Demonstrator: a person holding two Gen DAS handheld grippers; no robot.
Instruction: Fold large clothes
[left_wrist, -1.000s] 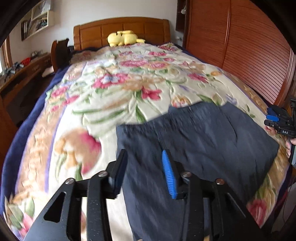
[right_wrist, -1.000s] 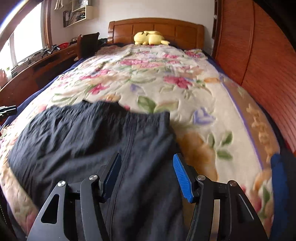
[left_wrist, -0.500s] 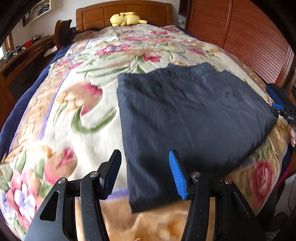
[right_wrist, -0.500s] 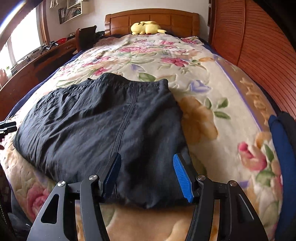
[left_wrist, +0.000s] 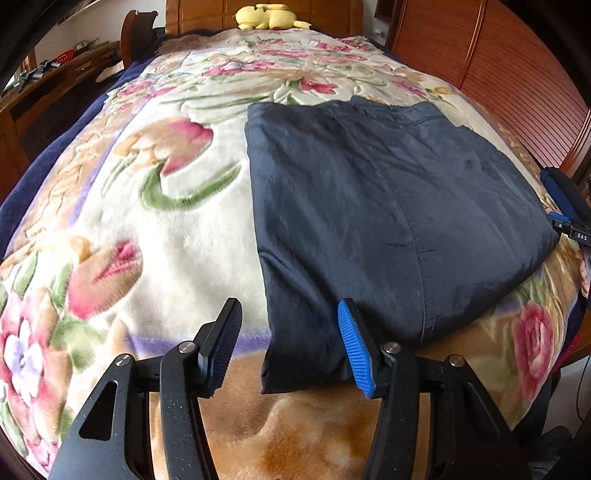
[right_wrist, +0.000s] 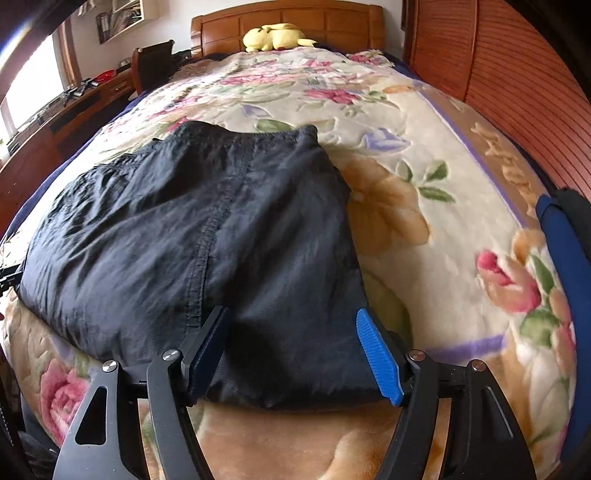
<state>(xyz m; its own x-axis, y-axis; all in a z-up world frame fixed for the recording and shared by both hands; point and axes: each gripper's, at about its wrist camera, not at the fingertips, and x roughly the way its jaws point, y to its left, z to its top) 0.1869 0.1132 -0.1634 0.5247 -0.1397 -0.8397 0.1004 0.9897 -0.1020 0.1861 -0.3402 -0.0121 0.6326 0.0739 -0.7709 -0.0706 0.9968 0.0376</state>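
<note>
Left wrist view: folded dark trousers flat on floral bed, near corners lying between both jaws, each wide open, empty; best pinch all layers evenly.

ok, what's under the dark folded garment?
The dark folded garment lies on the floral blanket, which shows all around it. Whatever sits directly beneath or between its layers is covered.
</note>
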